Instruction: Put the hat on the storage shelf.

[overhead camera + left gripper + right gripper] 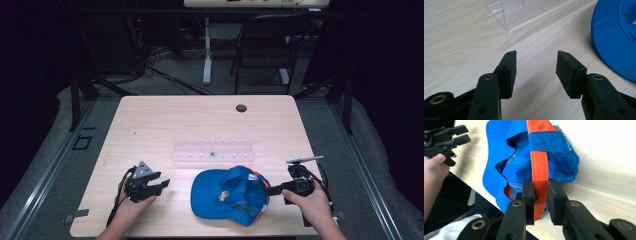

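A blue cap is lying upside down on the wooden table, near the edge closest to the person, at about 6 o'clock from a clear plastic rack at the table's middle. The right claw is reaching in from the cap's 3 o'clock side, its jaws pinching the cap's orange strap. The left claw is resting at the cap's 9 o'clock, apart from the brim, its jaws spread wide with nothing between them, held in the person's left hand.
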Tool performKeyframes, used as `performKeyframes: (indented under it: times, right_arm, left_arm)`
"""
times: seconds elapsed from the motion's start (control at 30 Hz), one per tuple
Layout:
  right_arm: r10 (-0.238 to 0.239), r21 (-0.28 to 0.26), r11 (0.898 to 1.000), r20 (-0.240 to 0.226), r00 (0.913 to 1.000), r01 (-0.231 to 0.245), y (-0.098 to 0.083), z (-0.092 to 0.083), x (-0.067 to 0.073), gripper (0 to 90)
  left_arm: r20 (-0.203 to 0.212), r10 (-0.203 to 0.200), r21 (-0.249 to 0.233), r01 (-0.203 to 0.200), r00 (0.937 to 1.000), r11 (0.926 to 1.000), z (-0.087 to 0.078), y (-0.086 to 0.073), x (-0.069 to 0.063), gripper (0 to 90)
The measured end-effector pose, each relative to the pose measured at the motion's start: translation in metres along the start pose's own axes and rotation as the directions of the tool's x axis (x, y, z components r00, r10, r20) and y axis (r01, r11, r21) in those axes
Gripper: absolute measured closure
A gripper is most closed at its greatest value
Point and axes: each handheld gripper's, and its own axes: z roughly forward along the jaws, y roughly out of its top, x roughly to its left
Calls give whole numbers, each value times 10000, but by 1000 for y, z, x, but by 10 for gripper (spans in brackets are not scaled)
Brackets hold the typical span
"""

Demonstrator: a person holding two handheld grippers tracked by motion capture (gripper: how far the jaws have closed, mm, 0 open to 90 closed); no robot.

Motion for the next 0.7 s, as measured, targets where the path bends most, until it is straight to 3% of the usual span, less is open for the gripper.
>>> performKeyframes:
  times: [0.4,0.43,0.5,0.53,0.57,0.6,0.7]
  right_arm:
    - [-282,584,9980,904,9955,230,22,-14,18,778]
    - [-105,486,9988,1044,9945,54,23,-14,22,778]
    - [-359,686,9973,1207,9920,277,26,-17,24,778]
    - [-149,529,9986,1334,9909,79,27,-17,27,778]
    - [-318,761,9969,1424,9893,211,29,-20,28,778]
    - [-203,560,9984,1493,9886,120,29,-19,30,778]
    - [-415,804,9964,1685,9848,283,34,-23,35,779]
  left_arm:
    - [5,43,14,-43,10000,10000,1,0,-1,514]
    - [12,63,18,-63,10000,10000,1,0,-1,514]
    - [14,66,11,-66,10000,10000,1,0,-1,514]
    - [11,64,15,-64,10000,10000,1,0,-1,514]
    - [17,62,15,-62,10000,10000,1,0,-1,514]
    - [18,65,15,-65,10000,10000,1,0,-1,514]
    - [19,40,26,-40,10000,10000,1,0,-1,514]
